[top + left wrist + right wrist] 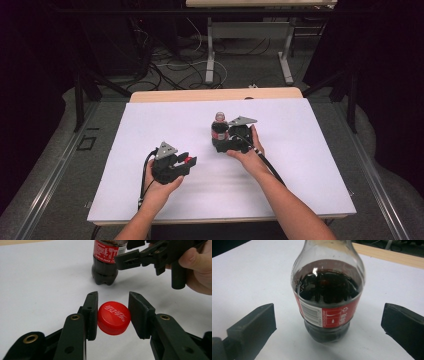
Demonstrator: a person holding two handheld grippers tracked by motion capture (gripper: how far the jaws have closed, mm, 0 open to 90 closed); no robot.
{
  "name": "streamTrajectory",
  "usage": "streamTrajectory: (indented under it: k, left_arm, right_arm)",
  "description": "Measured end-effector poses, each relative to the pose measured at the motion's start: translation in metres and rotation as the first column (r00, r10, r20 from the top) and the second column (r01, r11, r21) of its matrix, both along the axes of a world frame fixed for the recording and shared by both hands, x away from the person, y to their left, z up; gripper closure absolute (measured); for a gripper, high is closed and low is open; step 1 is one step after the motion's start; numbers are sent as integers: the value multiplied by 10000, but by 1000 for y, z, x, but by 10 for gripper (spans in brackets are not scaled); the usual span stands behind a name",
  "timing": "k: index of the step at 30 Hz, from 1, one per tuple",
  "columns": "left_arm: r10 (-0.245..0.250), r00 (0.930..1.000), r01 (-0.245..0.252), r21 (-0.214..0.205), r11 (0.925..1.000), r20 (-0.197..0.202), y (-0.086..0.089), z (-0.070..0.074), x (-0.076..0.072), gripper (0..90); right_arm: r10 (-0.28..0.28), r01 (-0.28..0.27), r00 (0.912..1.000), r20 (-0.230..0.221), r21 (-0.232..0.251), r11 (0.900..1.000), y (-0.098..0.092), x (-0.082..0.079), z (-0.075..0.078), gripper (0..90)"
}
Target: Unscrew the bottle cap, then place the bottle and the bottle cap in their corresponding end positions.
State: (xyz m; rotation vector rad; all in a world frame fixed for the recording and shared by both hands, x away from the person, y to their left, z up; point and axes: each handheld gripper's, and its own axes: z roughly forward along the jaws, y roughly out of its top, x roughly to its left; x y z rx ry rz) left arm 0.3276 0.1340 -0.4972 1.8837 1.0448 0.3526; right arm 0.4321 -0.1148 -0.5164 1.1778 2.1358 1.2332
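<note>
On a white table (300, 165), an uncapped cola bottle (327, 302) stands upright between the wide-spread jaws of the right gripper (328, 322), clear of both pads; nearer the person, the left gripper (112, 315) clamps the red cap (114, 318) above the tabletop

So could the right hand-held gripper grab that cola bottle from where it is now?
Probably yes: the right hand-held gripper stands open with the cola bottle upright between its jaws, apart from both, and nothing lies between them.
</note>
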Motion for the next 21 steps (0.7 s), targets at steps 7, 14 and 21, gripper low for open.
streamTrajectory:
  k: [7,14,21]
  left_arm:
    - [-146,9999,146,45,9999,-36,-4,0,1,610]
    - [-375,9993,375,94,9993,25,-17,-2,5,611]
    - [-856,9962,859,167,9962,-163,-39,-9,11,611]
  right_arm:
    - [12,-13,9999,147,85,10000,-8,-12,9,0]
    - [101,-107,9995,293,211,9997,-25,-31,19,0]
    - [138,-134,9977,658,-65,9999,-44,-49,24,0]
